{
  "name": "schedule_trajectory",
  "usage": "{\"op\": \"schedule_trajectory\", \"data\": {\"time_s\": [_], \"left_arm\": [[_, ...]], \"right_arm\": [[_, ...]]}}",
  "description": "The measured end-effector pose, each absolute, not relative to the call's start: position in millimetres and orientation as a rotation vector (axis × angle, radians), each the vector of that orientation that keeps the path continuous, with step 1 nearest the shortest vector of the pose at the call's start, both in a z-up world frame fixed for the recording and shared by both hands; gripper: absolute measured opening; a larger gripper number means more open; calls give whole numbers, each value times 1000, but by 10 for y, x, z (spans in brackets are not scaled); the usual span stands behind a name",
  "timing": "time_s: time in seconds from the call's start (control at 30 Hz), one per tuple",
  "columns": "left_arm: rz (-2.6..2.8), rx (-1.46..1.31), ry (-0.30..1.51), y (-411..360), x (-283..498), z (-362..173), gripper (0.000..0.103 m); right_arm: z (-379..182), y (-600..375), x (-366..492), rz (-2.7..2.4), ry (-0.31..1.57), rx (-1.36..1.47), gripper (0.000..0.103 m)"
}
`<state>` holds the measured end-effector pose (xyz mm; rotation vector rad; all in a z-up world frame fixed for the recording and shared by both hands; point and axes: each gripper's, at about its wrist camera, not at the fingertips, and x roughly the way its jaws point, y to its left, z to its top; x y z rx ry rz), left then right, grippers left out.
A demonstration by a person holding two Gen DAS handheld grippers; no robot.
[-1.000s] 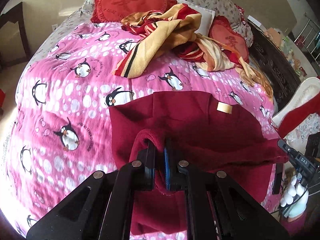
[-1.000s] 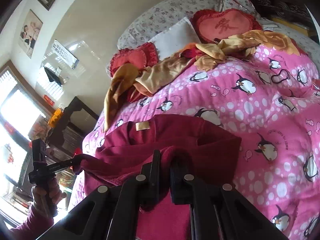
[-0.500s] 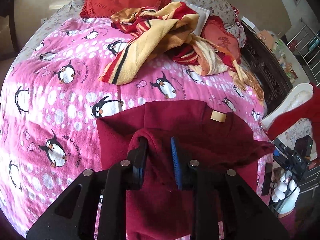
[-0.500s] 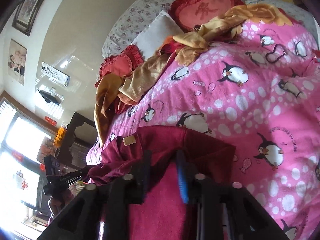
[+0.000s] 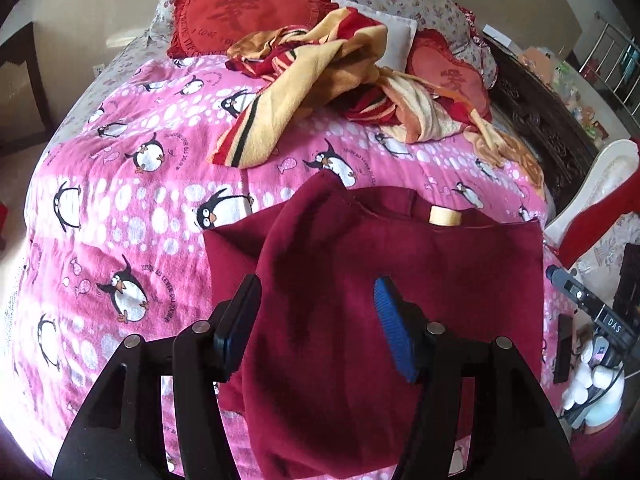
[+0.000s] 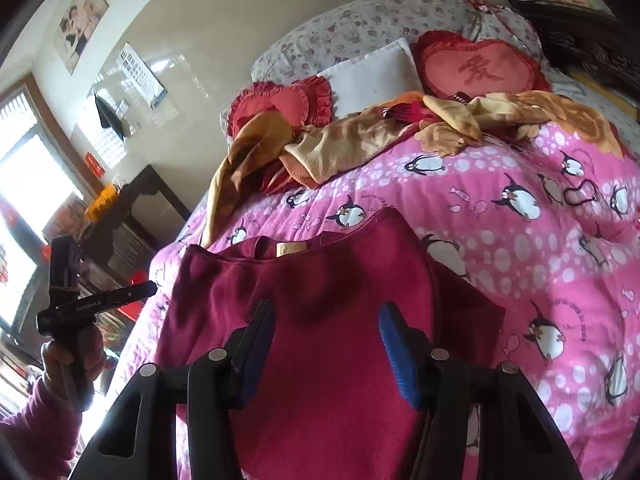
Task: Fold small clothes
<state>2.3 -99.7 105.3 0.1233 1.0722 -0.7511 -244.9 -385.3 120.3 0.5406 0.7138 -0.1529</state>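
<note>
Left wrist view, bed: we see the bed [image 5: 132, 184] under a pink penguin quilt, filling most of the frame.
Right wrist view, bed: we see the same pink quilt, with floral pillows against the wall.
Blanket: a yellow and red striped blanket [image 5: 304, 80] lies crumpled near the pillows, well apart from the garment.
Cushions: we count 2 red heart cushions; the larger heart cushion [image 5: 244, 12] sits behind the blanket.
Task garment: the maroon garment [image 5: 400, 280] lies on the quilt at the near edge of the bed, folded over itself, its tan label [image 5: 445, 216] peeking out at the neckline.
Garment, right wrist view: we see the maroon garment [image 6: 320, 304] flat on the quilt with 1 layer lapped across.
Left gripper: the left gripper [image 5: 320, 320] hangs over the cloth, fingers [image 5: 394, 336] spread wide, gripping nothing.
Right gripper: the right gripper [image 6: 326, 348] hangs above the garment, fingers [image 6: 400, 356] released and apart.
</note>
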Motion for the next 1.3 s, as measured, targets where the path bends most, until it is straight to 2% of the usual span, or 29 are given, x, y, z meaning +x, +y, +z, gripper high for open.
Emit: {"op": "schedule_trajectory", "data": {"time_s": [0.2, 0.4, 0.57, 0.77, 1.03, 1.3], "left_arm": [[-654, 147, 1119, -1218, 244, 664, 59], [-599, 207, 1110, -1276, 321, 532, 59], [-606, 215, 1098, -1233, 264, 572, 59], [-638, 192, 1088, -1025, 121, 712, 59], [-711, 182, 1060, -449, -189, 891, 59], [-747, 201, 1114, 83, -428, 639, 59]], "right_arm": [[941, -4027, -1940, -261, 750, 490, 53], [700, -4272, -1776, -312, 750, 545, 53], [777, -4230, -1803, -302, 757, 522, 53], [970, -4053, -2256, -257, 732, 578, 53], [871, -3784, -2957, -254, 770, 618, 53], [677, -3660, -3350, -250, 800, 674, 53]]}}
